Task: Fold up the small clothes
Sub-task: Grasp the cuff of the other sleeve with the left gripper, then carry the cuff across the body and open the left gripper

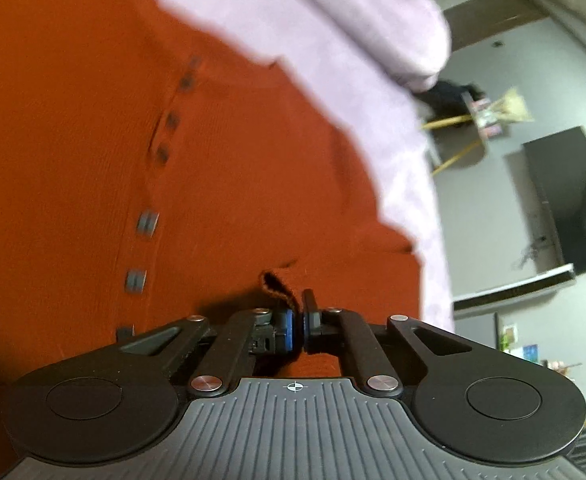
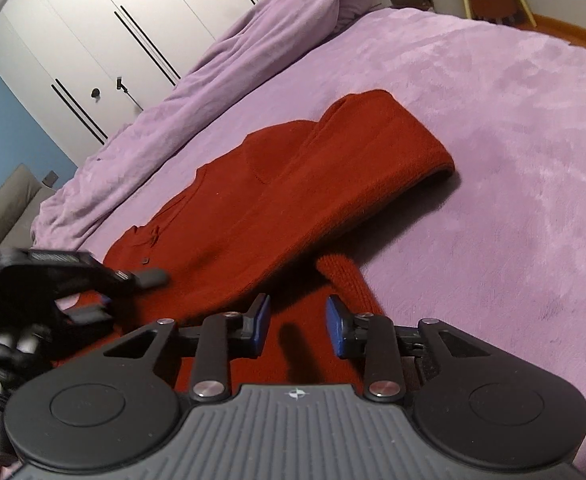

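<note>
A bedroom: a bed [image 2: 493,128] under a lilac fleece cover fills most of the right wrist view, with a rumpled lilac duvet [image 2: 221,64] heaped along its far edge and white wardrobe doors [image 2: 105,20] behind that. On the cover, towards the middle of the bed, lies a rust-red knitted cardigan [image 2: 293,200], partly folded, with one ribbed sleeve [image 2: 345,276] sticking out from beneath it towards the camera.

The right tongs [image 2: 297,326] are spread, their blue pads apart above the near part of the cardigan and gripping nothing. The same view catches the left tongs [image 2: 133,284] as a blurred black shape at the cardigan's near left corner.

The left wrist view gives what the other cannot: close up, the left tongs [image 1: 301,324] are pressed together on a small upstanding fold of the cardigan [image 1: 233,160], and a row of dark buttons [image 1: 148,223] runs down the knit. Past the edge of the bed it also shows a dark television [image 1: 569,200] on a grey wall and a pale wooden stand [image 1: 465,136], neither visible the same way from the right.
</note>
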Motion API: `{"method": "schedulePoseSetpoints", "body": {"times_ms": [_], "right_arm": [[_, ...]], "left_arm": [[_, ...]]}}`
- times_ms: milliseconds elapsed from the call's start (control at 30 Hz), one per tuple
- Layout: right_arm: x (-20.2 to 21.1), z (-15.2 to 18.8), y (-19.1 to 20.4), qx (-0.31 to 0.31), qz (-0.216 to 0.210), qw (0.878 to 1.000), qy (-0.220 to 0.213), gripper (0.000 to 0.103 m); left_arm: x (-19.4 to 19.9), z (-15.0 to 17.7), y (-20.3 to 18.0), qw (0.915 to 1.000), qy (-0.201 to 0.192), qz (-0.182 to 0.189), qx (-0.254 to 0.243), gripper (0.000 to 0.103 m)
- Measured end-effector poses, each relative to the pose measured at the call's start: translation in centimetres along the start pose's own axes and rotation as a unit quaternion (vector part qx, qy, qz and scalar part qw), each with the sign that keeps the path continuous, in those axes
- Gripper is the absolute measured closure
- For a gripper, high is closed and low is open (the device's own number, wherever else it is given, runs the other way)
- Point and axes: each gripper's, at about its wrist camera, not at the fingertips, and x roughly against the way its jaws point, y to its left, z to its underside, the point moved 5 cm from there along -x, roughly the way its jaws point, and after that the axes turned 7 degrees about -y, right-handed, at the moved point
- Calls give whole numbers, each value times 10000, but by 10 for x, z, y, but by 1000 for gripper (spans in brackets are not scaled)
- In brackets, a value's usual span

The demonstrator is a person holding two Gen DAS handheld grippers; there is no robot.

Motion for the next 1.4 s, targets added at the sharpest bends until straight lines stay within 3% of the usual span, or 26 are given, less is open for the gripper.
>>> {"method": "schedulePoseSetpoints", "body": {"times_ms": [100, 167, 300, 400, 433, 500, 567, 633, 733, 800, 833, 867, 1000, 1067, 1133, 1267, 1300, 1400], "right_arm": [[-2, -6, 1, -6, 41, 10000, -49, 73], [-4, -13, 2, -90, 41, 9999, -88, 73], [-10, -29, 6, -438, -148, 9987, -199, 73], [-24, -34, 10, -520, -209, 9983, -138, 73], [-30, -34, 11, -577, -225, 9981, -66, 73], [-40, -32, 11, -719, -273, 9970, 72, 73], [-49, -28, 11, -948, -310, 9948, 188, 73], [-55, -25, 10, -1156, -358, 9924, 228, 72], [-60, -29, 6, -1337, -335, 9904, 105, 69], [-65, -33, 2, -1440, -268, 9892, 44, 68], [-69, -34, 1, -1469, -215, 9889, 35, 68], [-73, -35, 0, -1500, -177, 9885, 21, 68], [-88, -42, 5, -1533, -205, 9880, -9, 74], [-96, -46, 8, -1431, -111, 9896, -31, 92], [-101, -51, 16, -1071, 44, 9942, -92, 95], [-83, -60, 31, -116, 416, 9939, -1015, 95], [-84, -57, 30, -56, 482, 9940, -983, 95], [-94, -43, 27, 139, 482, 9981, -362, 95]], "left_arm": [[28, -27, -8, 9986, -406, -7, -342, 97], [49, -48, -4, 9947, -762, -276, -637, 97], [79, -84, 26, 9733, -1316, -1392, -1265, 97], [88, -94, 51, 9525, -1441, -2154, -1598, 97], [88, -94, 60, 9519, -1394, -2222, -1585, 97], [82, -89, 76, 9600, -1162, -2131, -1393, 96], [70, -77, 79, 9630, -1037, -2110, -1318, 88], [63, -71, 86, 9668, -991, -2022, -1208, 68], [62, -72, 100, 9769, -1018, -1751, -677, 65], [63, -73, 107, 9803, -1056, -1614, -418, 70], [63, -76, 108, 9802, -1054, -1635, -366, 90], [60, -79, 108, 9799, -1028, -1665, -378, 98], [64, -94, 94, 9739, -1277, -1742, -701, 97], [70, -104, 81, 9679, -1531, -1765, -926, 97], [74, -116, 67, 9599, -1763, -1803, -1227, 97], [76, -127, 48, 9456, -2095, -1813, -1707, 97], [73, -126, 48, 9442, -2088, -1837, -1763, 97], [61, -120, 64, 9430, -1787, -2137, -1822, 97]]}}
